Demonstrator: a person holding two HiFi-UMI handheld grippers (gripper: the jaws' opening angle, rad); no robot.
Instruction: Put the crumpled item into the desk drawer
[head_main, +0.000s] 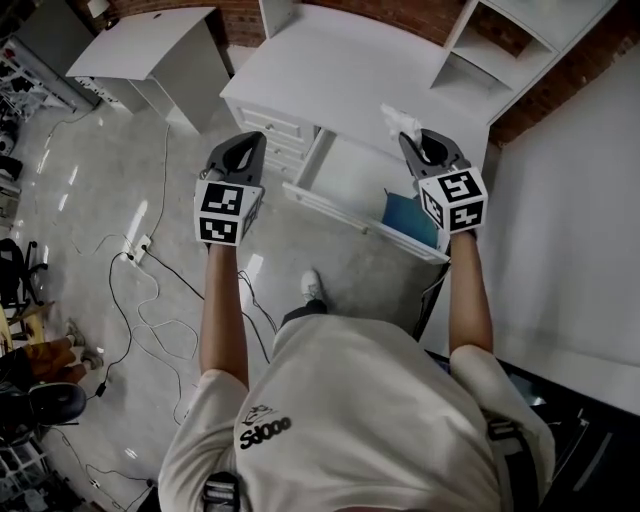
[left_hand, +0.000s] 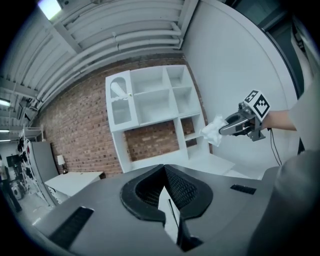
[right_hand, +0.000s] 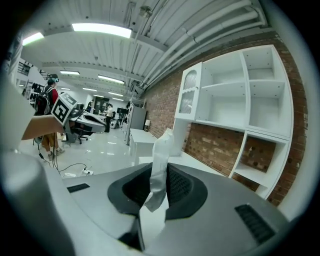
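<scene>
A person in a white T-shirt (head_main: 370, 420) holds the left tongs (head_main: 250, 140) pressed together on nothing. The right tongs (head_main: 410, 140) pinch the white crumpled item (head_main: 399, 121) in the air over the front of the white worktop (head_main: 330, 60). Below them the desk drawer (head_main: 345, 208) stands pulled out, a blue object (head_main: 410, 218) showing at its right end. Beyond, a white shelf unit (head_main: 510, 40) with open compartments stands against the brick wall (head_main: 400, 15).
</scene>
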